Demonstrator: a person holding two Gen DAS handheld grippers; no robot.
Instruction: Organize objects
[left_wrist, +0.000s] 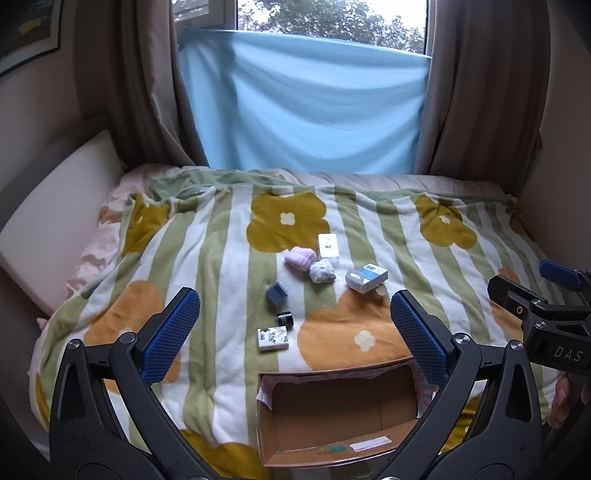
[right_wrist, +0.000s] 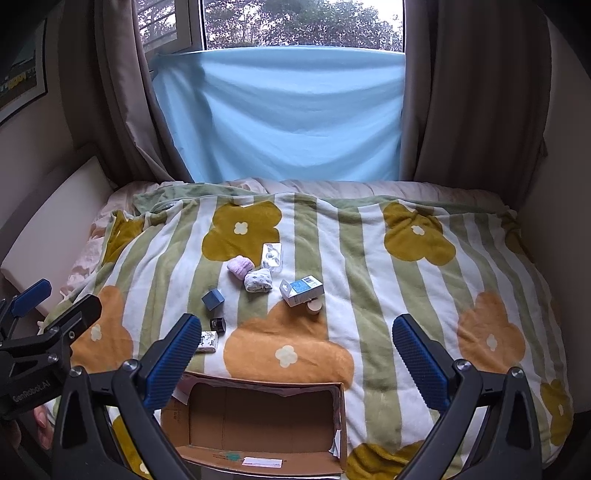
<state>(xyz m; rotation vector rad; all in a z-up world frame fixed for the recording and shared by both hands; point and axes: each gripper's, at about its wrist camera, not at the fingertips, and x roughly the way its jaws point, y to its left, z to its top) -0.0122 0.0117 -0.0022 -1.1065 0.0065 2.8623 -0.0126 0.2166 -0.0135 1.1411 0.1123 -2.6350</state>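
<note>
Small objects lie on a flowered blanket (left_wrist: 229, 266): a pink sock roll (left_wrist: 300, 257), a grey sock roll (left_wrist: 322, 271), a flat white pack (left_wrist: 328, 245), a white-and-blue carton (left_wrist: 366, 277), a blue cube box (left_wrist: 276, 292), a small black jar (left_wrist: 285, 318) and a patterned white box (left_wrist: 272, 338). A tan jar (right_wrist: 314, 306) sits by the carton (right_wrist: 301, 290). An open, empty cardboard box (left_wrist: 334, 410) stands at the near edge. My left gripper (left_wrist: 295, 334) and right gripper (right_wrist: 297, 356) are both open and empty, held above the cardboard box (right_wrist: 258, 424).
The bed fills the view, with a white cushion (left_wrist: 55, 221) along the left wall. A light blue sheet (left_wrist: 303, 103) hangs over the window between brown curtains (left_wrist: 480, 92). The right gripper shows at the right edge of the left wrist view (left_wrist: 546, 302).
</note>
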